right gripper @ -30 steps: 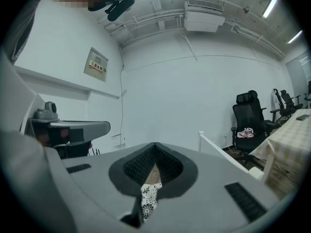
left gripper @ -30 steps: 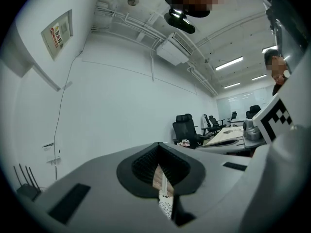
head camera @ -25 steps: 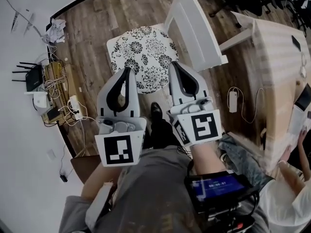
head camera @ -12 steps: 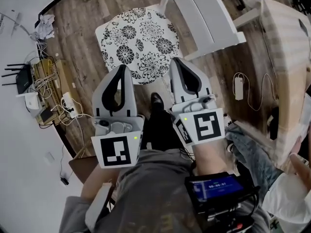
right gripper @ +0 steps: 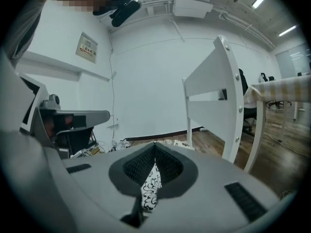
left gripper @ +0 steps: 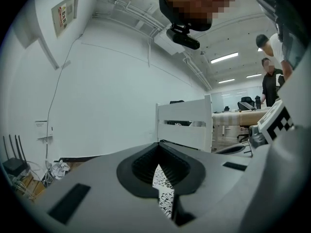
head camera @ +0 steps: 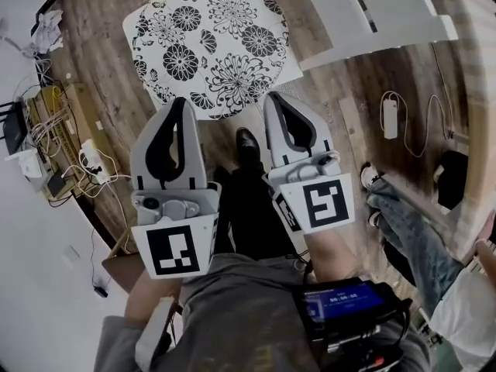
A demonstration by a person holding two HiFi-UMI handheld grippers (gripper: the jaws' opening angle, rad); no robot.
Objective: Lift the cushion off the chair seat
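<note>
L hand-held gripper [head camera: 180, 103]: jaws shut tip to tip, nothing held. Only a slit of flower pattern shows thru the gap behind the tips. R hand-held gripper [head camera: 273, 98]: same, shut & empty. Both sit side by side, pointing fwd & a bit down.

Vs a sec ago both have dropped and closed in. In the head view the tips now overlap the near edge of the cushion [head camera: 209, 41], which looks bigger. Can't tell if they touch it. Cushion is still flat on the chair [head camera: 387, 18] seat, backrest at its far side.

Meaning: approach looks nearly done, no grip yet. Jaws would have to open before they can pinch the near rim, so the lift hasn't begun.
</note>
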